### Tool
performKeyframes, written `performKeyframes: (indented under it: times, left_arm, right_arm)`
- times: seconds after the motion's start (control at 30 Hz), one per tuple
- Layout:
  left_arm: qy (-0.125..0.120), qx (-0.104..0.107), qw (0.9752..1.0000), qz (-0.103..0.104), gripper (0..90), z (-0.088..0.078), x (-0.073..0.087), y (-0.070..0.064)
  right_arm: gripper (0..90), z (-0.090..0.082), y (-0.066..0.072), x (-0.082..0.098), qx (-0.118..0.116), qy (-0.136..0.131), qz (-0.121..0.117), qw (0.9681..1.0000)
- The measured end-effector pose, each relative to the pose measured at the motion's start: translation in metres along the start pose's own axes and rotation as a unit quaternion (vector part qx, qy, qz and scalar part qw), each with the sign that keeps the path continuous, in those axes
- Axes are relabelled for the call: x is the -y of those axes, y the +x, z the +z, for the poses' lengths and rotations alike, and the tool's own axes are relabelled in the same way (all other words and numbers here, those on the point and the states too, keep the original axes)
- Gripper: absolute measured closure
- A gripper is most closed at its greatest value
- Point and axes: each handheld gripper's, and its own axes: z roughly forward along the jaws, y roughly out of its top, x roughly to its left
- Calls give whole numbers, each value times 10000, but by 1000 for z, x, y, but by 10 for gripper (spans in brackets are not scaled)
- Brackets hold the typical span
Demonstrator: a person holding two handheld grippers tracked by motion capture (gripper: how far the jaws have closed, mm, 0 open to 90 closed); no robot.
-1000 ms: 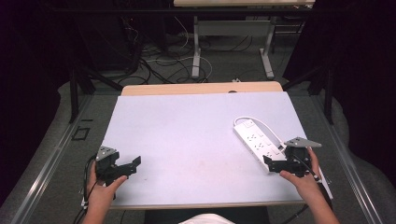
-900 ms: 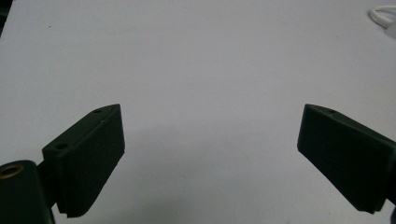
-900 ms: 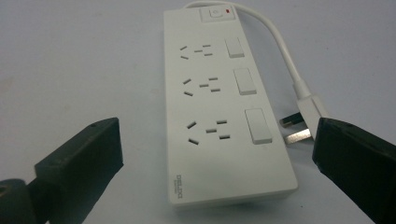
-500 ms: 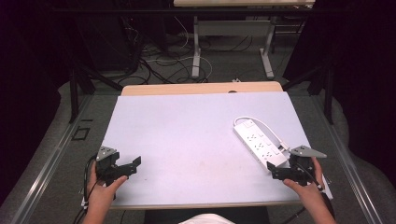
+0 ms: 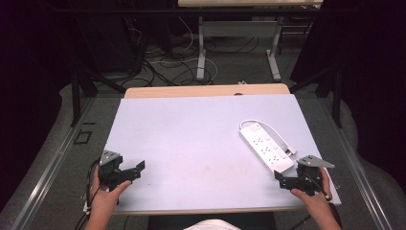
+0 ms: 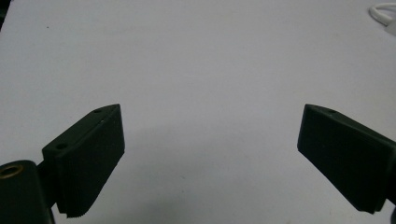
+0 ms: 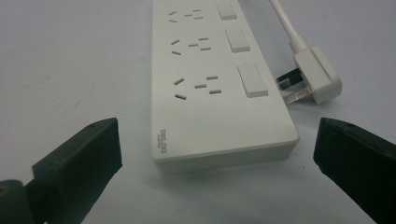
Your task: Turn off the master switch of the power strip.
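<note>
**Two released grippers, one power strip on the worktop**

The right gripper (image 5: 283, 179) is held low at the worktop's (image 5: 191, 139) 5 o'clock corner, jaws spread wide, grasping nothing. One white power strip (image 5: 266, 148) lies just beyond at its 11 o'clock, its plug (image 7: 314, 79) alongside. The left gripper (image 5: 136, 168) is held released at 7 o'clock, well apart.

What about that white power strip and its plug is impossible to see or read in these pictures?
- Power strip, right gripper view: its far end is cut off by the top edge.
- Small line under the brand mark, right gripper view: too small to read.
- Plug, right gripper view: its underside faces the table.
- Cord, high view: too thin to follow all the way to the plug.
</note>
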Motion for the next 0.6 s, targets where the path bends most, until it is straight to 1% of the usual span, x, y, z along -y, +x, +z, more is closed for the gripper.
performKeyframes:
  times: [0.03,0.07,0.13,0.2,0.3,0.33,0.6]
  left_arm:
    - [5,3,10000,4,75,0,0,0]
    - [41,-1,10000,21,75,0,0,0]
    - [38,2,10000,21,75,1,0,0]
    - [26,4,10000,42,75,1,0,-1]
    - [24,17,10000,52,75,2,0,-2]
    - [21,26,10000,60,75,2,0,-2]
    - [57,41,10000,70,75,3,1,-2]
  right_arm:
    - [5,1,-1,1,42,-25,-5,10000]
    - [4,1,-2,2,14,-9,-5,10000]
    - [4,1,-2,3,75,2,-17,10000]
    - [4,2,-3,5,151,15,-163,9998]
    - [0,4,-1,6,162,40,-193,9997]
    - [0,4,-1,7,172,40,-239,9996]
    - [0,7,-1,8,107,99,-146,9998]
